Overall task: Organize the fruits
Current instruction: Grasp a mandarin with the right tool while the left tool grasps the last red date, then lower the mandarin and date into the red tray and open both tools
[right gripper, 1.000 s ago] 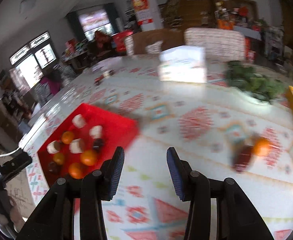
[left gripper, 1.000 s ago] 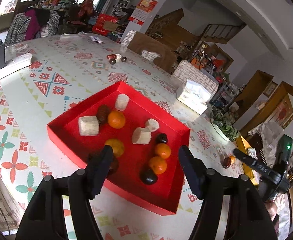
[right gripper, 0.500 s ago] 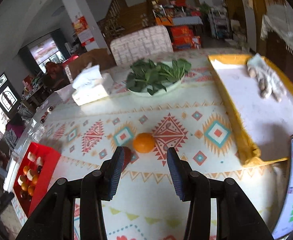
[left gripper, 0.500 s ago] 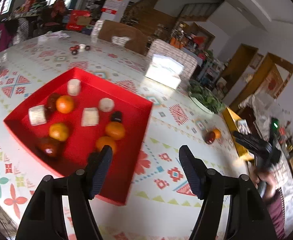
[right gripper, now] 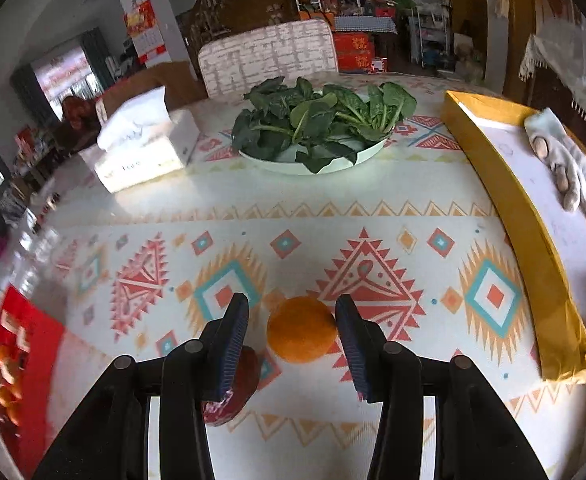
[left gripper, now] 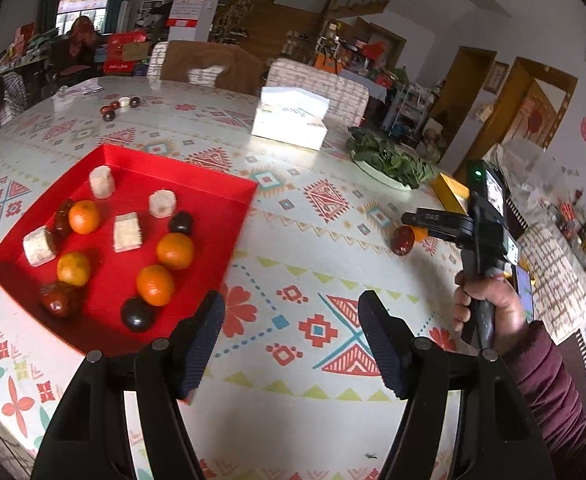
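since a second ago my right gripper (right gripper: 291, 338) has swung away from the red tray (left gripper: 217, 236) and come down over the orange (right gripper: 302, 329) on the table (right gripper: 293, 208); its jaws have just been opening a little, and the orange sits between the fingertips with a gap on each side, so nothing is grasped. my left gripper (left gripper: 291, 344) has slid off the tray and now hangs over bare patterned cloth just right of the tray's near corner, jaws released and holding nothing.

the orange lies on the cloth, well apart from the tray. a dark red fruit (right gripper: 233, 384) lies just beside it, partly hidden under my right gripper's left finger. in the left view my right hand (left gripper: 489, 304) shows gripping its handle, with that pair of fruits under its tip.

the tray holds four oranges, several dark fruits and four pale chunks. beyond the orange stand a plate of greens (right gripper: 313, 160), a tissue box (right gripper: 145, 148) and a yellow tray (right gripper: 533, 248) with a glove (right gripper: 565, 160) on it.
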A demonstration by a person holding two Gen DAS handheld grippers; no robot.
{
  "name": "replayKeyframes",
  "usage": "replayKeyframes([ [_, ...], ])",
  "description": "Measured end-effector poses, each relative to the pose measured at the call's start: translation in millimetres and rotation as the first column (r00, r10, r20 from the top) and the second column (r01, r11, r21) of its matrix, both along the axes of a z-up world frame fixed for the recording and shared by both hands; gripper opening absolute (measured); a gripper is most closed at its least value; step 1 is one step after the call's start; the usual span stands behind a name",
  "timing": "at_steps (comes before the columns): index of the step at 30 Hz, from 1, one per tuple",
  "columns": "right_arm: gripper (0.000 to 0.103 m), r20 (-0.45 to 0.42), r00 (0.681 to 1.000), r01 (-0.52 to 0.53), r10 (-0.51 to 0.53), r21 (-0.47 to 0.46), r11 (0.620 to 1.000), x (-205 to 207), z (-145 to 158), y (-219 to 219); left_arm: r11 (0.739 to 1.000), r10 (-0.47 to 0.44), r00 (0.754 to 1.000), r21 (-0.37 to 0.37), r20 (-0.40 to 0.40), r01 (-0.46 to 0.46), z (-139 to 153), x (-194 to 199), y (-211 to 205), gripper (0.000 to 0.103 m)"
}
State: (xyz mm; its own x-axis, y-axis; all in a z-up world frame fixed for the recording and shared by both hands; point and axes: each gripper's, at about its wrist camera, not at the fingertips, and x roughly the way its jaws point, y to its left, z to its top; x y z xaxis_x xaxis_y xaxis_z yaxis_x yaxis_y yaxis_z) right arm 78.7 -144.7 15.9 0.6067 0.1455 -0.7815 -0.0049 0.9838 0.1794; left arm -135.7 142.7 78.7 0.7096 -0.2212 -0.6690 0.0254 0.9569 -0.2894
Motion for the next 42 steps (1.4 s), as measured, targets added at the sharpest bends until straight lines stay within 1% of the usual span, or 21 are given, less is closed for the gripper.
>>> replayKeyframes([
  [1, 0.05, -0.012, 1.0, 0.001, -0.001, -0.006, 1.0, 1.6, -2.6, 0.0, 1.0, -0.007, 1.0, 0.003, -0.001, 0.007, -0.1, 1.3, -3.0, 0.068],
  [3, 0.039, -0.028, 1.0, 0.013, -0.014, -0.014, 1.0, 2.3, -8.6, -3.1, 0.999, -0.026, 1.0, 0.018, -0.002, 0.026, 1.0, 5.6, -11.7, 0.068],
  [4, 0.039, -0.012, 1.0, 0.013, -0.013, -0.013, 1.0, 0.0, -8.1, -5.5, 0.999, -0.035, 0.999, 0.027, -0.001, 0.035, 1.8, 7.9, -15.7, 0.068],
  [7, 0.038, -0.02, 1.0, 0.015, -0.014, 0.014, 1.0, -6.4, -7.3, -14.5, 0.996, -0.077, 0.997, 0.05, -0.008, 0.077, 3.6, 18.9, -29.9, 0.068],
  [12, 0.038, -0.009, 1.0, 0.014, -0.013, 0.084, 0.996, -36.2, 4.2, -37.0, 0.985, -0.158, 0.987, 0.069, -0.036, 0.16, 4.1, 42.6, -61.3, 0.068],
  [14, 0.038, 0.015, 1.0, 0.003, -0.005, 0.116, 0.993, -54.0, 12.0, -45.2, 0.977, -0.192, 0.981, 0.086, -0.042, 0.195, 2.7, 55.6, -79.9, 0.068],
  [19, 0.038, 0.098, 0.995, -0.007, -0.009, 0.157, 0.988, -74.4, 24.6, -56.3, 0.948, -0.279, 0.957, 0.137, -0.072, 0.287, -12.4, 95.5, -131.8, 0.068],
  [21, 0.038, 0.105, 0.994, -0.007, -0.011, 0.171, 0.985, -73.8, 25.8, -60.5, 0.944, -0.288, 0.954, 0.144, -0.085, 0.297, -19.7, 110.2, -147.3, 0.065],
  [22, 0.038, 0.104, 0.995, -0.009, -0.011, 0.186, 0.983, -73.2, 25.6, -62.8, 0.942, -0.298, 0.95, 0.134, -0.09, 0.308, -23.6, 118.3, -154.6, 0.063],
  [25, 0.038, 0.091, 0.996, -0.005, -0.015, 0.218, 0.976, -70.1, 22.7, -69.2, 0.941, -0.303, 0.949, 0.13, -0.087, 0.312, -32.0, 141.8, -171.1, 0.063],
  [27, 0.038, 0.077, 0.997, -0.002, -0.017, 0.238, 0.971, -67.9, 19.6, -72.2, 0.94, -0.3, 0.948, 0.139, -0.103, 0.312, -39.9, 157.7, -180.8, 0.063],
  [29, 0.038, 0.071, 0.997, 0.0, -0.019, 0.254, 0.967, -67.1, 18.1, -74.7, 0.937, -0.292, 0.948, 0.163, -0.126, 0.31, -48.1, 168.3, -188.9, 0.063],
  [31, 0.038, 0.076, 0.997, -0.001, -0.019, 0.253, 0.967, -67.4, 19.4, -75.4, 0.927, -0.29, 0.947, 0.206, -0.137, 0.314, -54.6, 174.2, -199.3, 0.063],
  [32, 0.038, 0.081, 0.997, 0.0, -0.021, 0.25, 0.968, -67.8, 20.3, -75.2, 0.922, -0.29, 0.947, 0.226, -0.14, 0.315, -56.9, 174.9, -202.9, 0.06],
  [33, 0.039, 0.085, 0.996, -0.001, -0.021, 0.251, 0.968, -68.5, 21.2, -75.0, 0.915, -0.286, 0.948, 0.252, -0.143, 0.314, -59.0, 175.8, -206.6, 0.047],
  [34, 0.039, 0.087, 0.996, -0.005, -0.018, 0.255, 0.967, -69.0, 22.1, -74.6, 0.907, -0.286, 0.945, 0.273, -0.155, 0.32, -62.2, 177.2, -211.5, 0.038],
  [35, 0.039, 0.09, 0.996, -0.009, -0.014, 0.255, 0.967, -69.3, 23.0, -73.3, 0.903, -0.287, 0.943, 0.28, -0.168, 0.325, -64.7, 178.4, -213.5, 0.032],
  [37, 0.039, 0.095, 0.995, -0.012, -0.012, 0.246, 0.969, -69.3, 23.6, -71.7, 0.904, -0.28, 0.946, 0.287, -0.163, 0.317, -65.7, 177.2, -214.0, 0.031],
  [39, 0.039, 0.101, 0.995, -0.015, -0.009, 0.234, 0.972, -70.0, 24.3, -70.1, 0.913, -0.275, 0.949, 0.268, -0.156, 0.309, -64.3, 175.4, -210.0, 0.031],
  [42, 0.039, 0.107, 0.994, -0.017, -0.008, 0.234, 0.972, -70.2, 24.4, -70.3, 0.929, -0.261, 0.957, 0.236, -0.126, 0.284, -53.2, 166.8, -197.1, 0.031],
])
